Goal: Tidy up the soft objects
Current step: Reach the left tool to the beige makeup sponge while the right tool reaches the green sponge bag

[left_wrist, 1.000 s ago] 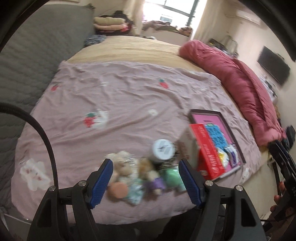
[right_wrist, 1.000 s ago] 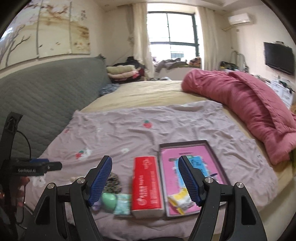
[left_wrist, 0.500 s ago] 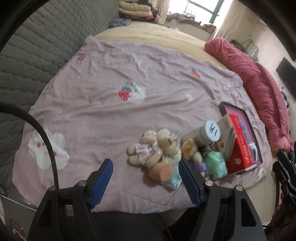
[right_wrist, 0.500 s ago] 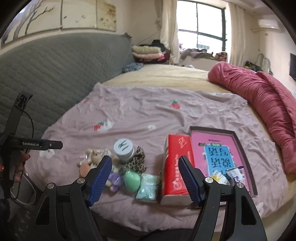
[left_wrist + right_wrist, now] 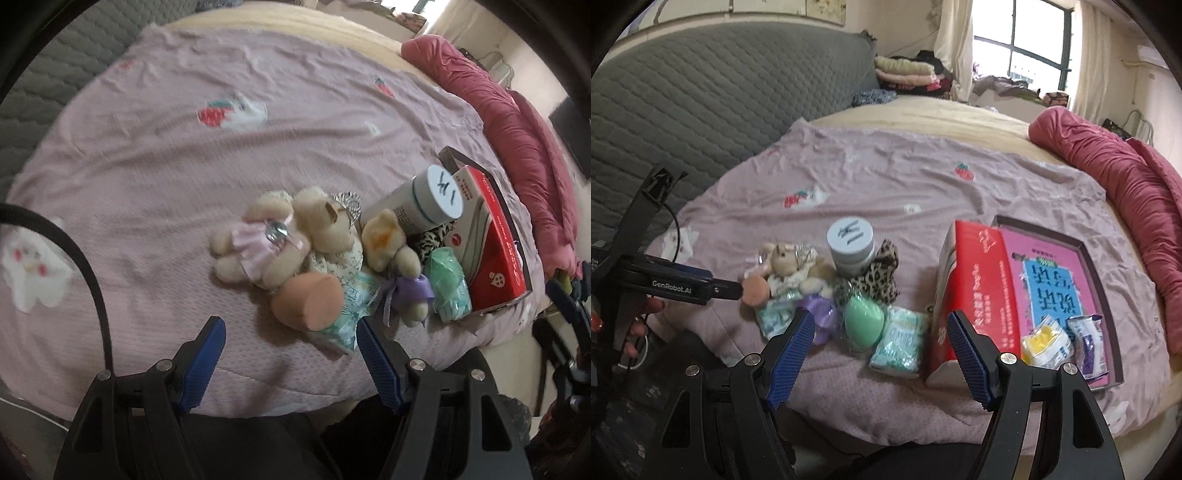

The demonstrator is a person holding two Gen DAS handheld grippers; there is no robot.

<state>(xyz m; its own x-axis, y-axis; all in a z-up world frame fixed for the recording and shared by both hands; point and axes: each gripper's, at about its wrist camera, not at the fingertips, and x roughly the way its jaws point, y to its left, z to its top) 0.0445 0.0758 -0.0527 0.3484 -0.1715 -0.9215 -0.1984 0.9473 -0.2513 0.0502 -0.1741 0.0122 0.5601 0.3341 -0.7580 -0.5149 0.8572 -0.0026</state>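
both tongs stand wide with nothing between the pads. left gripper (image 5: 290,354) hangs over the near edge of the pink bedspread (image 5: 184,147), its blue fingers (image 5: 205,363) just short of the heap of soft things. right gripper (image 5: 879,349) points at the same heap from the other side, apart from it.

the heap lies near the bed's front edge: a cream plush bear in a pink dress (image 5: 273,240), a smaller bear with a purple bow (image 5: 391,251), a peach sponge (image 5: 308,301) resting on a tissue pack (image 5: 343,321), a mint green sponge (image 5: 864,319), a second tissue pack (image 5: 899,341) and a leopard-print scrunchie (image 5: 881,275). a white jar (image 5: 851,245) stands among them. just beside, a red box (image 5: 975,291) stands against a dark tray (image 5: 1089,254) holding a pink sheet and two small packets (image 5: 1047,345).
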